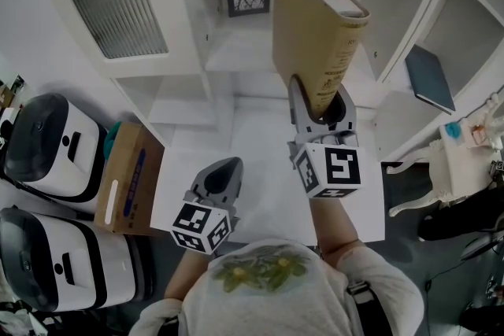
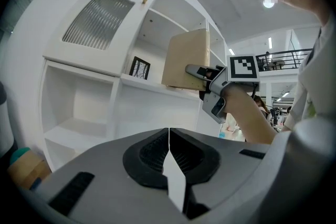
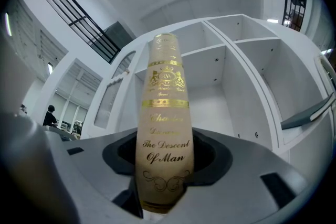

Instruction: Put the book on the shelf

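A big white shelf (image 1: 236, 53) fills the wall, with open spaces. The left gripper (image 1: 223, 171) hangs low, jaws pressed together on nothing; it seems to wait. The right gripper (image 1: 319, 112) squeezes the tan book (image 1: 303, 27) by its bottom end, standing up in front of the shelf, likely so it slides in straight.

The right gripper (image 1: 321, 110) is raised forward and high on an extended right forearm (image 1: 335, 228), its 2 jaws spread wide and clamped on the lower spine end of the upright book (image 1: 311, 27). The left gripper (image 1: 220, 173) sits lower, close to the torso, with its jaws pressed together on nothing.
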Demonstrator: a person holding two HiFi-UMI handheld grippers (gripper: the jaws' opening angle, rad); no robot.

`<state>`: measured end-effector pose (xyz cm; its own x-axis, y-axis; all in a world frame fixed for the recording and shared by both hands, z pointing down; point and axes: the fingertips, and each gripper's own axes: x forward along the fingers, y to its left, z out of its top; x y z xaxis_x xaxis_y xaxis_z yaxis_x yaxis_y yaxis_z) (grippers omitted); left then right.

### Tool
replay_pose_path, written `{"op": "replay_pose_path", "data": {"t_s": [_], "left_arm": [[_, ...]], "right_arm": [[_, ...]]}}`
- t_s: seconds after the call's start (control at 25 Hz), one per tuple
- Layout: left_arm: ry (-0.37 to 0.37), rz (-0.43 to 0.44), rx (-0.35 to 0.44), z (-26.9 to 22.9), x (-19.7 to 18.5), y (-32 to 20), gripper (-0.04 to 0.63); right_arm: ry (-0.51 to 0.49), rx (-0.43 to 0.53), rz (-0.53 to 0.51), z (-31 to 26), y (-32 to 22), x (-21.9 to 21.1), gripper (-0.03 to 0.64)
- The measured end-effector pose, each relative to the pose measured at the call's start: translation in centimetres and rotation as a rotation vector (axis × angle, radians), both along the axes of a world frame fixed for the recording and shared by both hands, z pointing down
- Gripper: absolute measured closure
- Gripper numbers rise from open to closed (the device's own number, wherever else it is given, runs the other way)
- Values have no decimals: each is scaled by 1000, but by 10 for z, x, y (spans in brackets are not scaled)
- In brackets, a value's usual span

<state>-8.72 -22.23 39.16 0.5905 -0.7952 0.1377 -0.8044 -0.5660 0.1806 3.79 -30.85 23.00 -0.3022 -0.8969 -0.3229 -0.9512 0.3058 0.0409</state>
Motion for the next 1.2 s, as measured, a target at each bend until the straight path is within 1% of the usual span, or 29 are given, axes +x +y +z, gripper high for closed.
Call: {"op": "replay_pose_path", "data": {"t_s": [0.32,1.2], "left_arm": [[5,-7,-3,1,-5,-13,565],[7,-22,-30,10,-7,-30,565]], "right_arm": [[-15,17,5,-5,-12,-3,391],[-32,0,-1,-2,-39,-10,391]]}}
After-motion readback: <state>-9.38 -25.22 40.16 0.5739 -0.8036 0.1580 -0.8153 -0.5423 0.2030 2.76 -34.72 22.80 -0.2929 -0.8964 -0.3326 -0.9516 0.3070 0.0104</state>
